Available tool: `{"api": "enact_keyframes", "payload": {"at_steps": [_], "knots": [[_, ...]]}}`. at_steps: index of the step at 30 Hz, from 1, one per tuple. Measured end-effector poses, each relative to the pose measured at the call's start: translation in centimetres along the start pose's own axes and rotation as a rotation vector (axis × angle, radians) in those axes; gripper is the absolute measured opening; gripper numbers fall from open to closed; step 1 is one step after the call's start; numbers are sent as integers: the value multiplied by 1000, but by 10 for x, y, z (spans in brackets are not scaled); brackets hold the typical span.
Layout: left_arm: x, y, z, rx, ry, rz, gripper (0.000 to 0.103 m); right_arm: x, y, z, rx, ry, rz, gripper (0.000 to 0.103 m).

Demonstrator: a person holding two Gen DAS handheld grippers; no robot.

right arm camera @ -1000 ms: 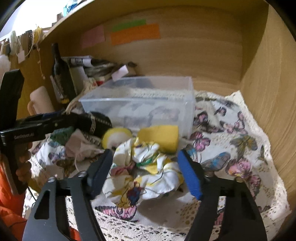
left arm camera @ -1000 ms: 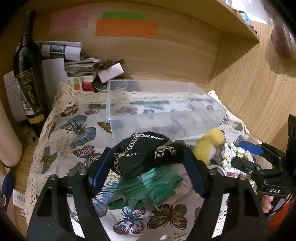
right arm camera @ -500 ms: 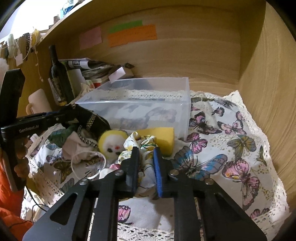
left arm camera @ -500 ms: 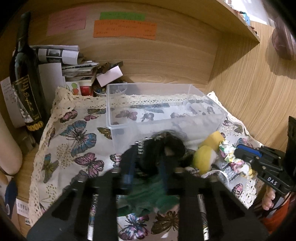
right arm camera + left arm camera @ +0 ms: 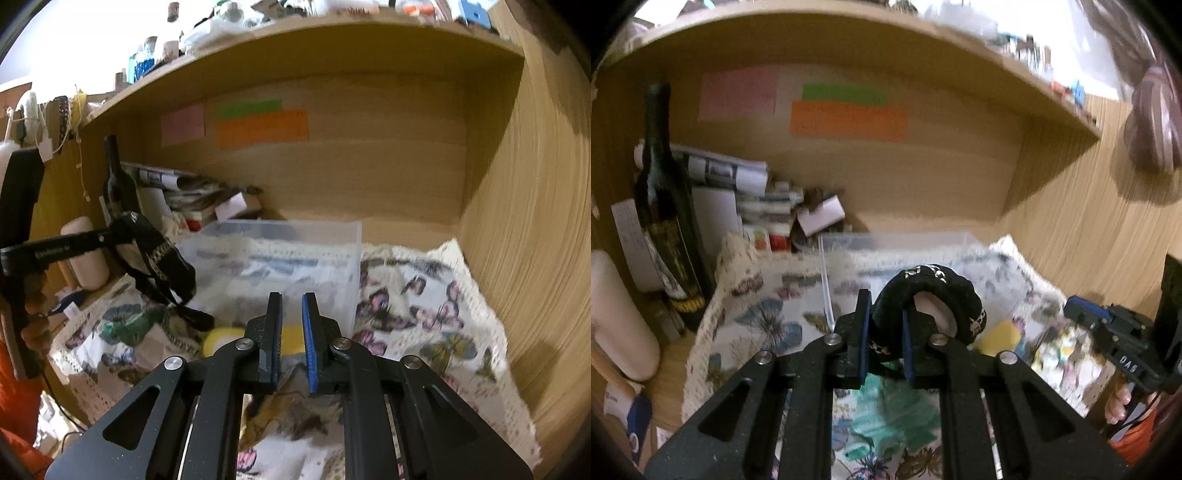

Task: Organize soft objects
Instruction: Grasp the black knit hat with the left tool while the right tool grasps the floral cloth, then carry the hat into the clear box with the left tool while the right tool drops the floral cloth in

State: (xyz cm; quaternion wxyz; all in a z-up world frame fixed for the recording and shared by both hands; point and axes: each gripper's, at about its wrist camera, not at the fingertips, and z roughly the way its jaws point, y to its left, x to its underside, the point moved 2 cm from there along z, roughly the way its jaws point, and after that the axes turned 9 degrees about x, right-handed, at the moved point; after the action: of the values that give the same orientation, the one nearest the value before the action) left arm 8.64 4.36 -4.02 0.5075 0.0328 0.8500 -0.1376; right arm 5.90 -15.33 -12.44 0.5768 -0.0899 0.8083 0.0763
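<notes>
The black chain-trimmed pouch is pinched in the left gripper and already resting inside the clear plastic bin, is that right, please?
Not quite. The left gripper does pinch the black chain-trimmed pouch, but the pouch is not in the clear plastic bin. The right wrist view shows it hanging in the air to the left of the bin, above the butterfly cloth.

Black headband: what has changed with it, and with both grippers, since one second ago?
The left gripper closed on the black headband and lifted it off the green cloth. The right gripper closed on the floral cloth. The clear bin stayed.
</notes>
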Motion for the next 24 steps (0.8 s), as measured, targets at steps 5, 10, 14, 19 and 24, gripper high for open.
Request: {"api": "enact_keyframes", "payload": {"at_steps": [5,10,14,19,24], "knots": [[-23,5,-4,-19,-58,5,14,-8,-4,6,9,14,-14,9],[-33,12,5,-26,-60,-17,14,12,-11,11,-4,101,2,31],[-37,20,14,-27,-58,-45,14,30,-17,2,-4,119,3,61],[-44,27,24,-41,-64,-66,14,53,-15,2,-23,202,-20,61],[-47,26,34,-62,-35,-109,14,68,-17,14,-58,274,0,48]]}}
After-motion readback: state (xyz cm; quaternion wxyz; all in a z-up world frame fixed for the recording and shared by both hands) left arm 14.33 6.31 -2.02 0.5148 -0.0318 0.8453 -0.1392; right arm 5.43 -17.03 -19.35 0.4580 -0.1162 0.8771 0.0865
